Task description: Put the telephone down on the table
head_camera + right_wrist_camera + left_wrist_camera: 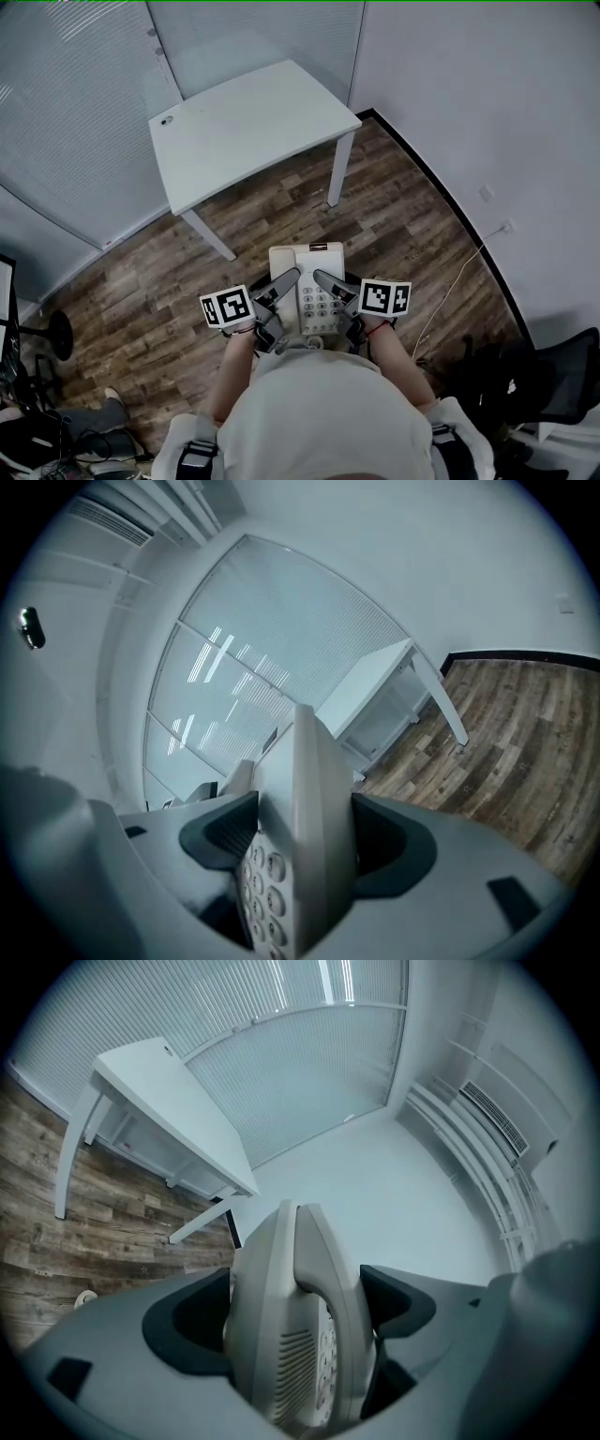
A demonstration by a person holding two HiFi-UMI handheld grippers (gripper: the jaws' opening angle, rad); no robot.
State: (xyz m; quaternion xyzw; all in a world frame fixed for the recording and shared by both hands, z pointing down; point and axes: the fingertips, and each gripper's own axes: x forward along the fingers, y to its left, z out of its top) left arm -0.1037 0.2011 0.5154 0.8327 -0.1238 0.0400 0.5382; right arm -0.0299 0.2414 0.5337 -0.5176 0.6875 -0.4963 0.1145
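Head view: left claw and right claw were both clamped on the telephone, one per side. Telephone was held above the wood floor, well apart from the white worktop.

An office: white table, slatted blinds, black chair, wood-plank floor
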